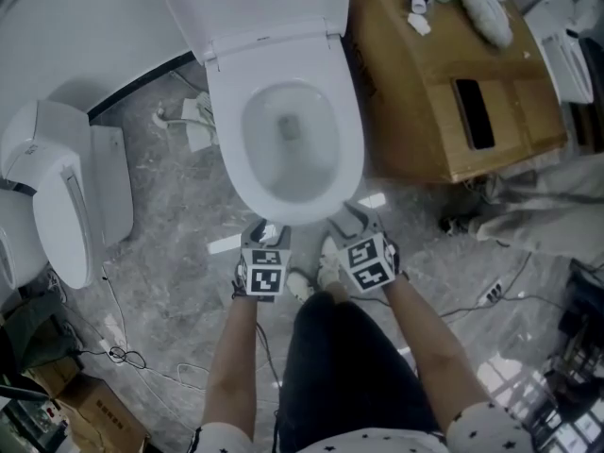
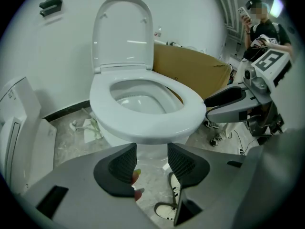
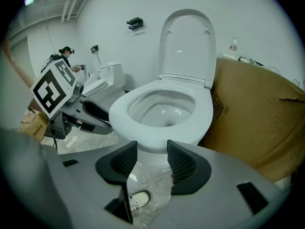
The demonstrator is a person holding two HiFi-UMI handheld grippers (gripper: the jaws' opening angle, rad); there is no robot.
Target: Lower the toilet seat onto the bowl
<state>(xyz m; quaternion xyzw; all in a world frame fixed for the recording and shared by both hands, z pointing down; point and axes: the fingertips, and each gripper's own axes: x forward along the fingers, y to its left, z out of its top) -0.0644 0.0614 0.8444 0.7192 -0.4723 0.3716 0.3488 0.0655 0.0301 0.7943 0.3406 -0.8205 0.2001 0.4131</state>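
Grippers, 2 of them, sit at lower centre of the head view: left gripper (image 1: 267, 232) and right gripper (image 1: 355, 219), jaws apart on each, nothing between them, just short of the bowl's (image 1: 288, 149) front edge. Beyond, the toilet seat (image 1: 225, 111) lies flat on the bowl; the lid (image 1: 255, 3) stands raised at top centre.

You reach your left forearm (image 1: 231, 366) and right forearm (image 1: 429, 347) forward and down, holding your left gripper (image 1: 266, 232) and right gripper (image 1: 352, 219) side by side, close together, each with jaws parted and empty.
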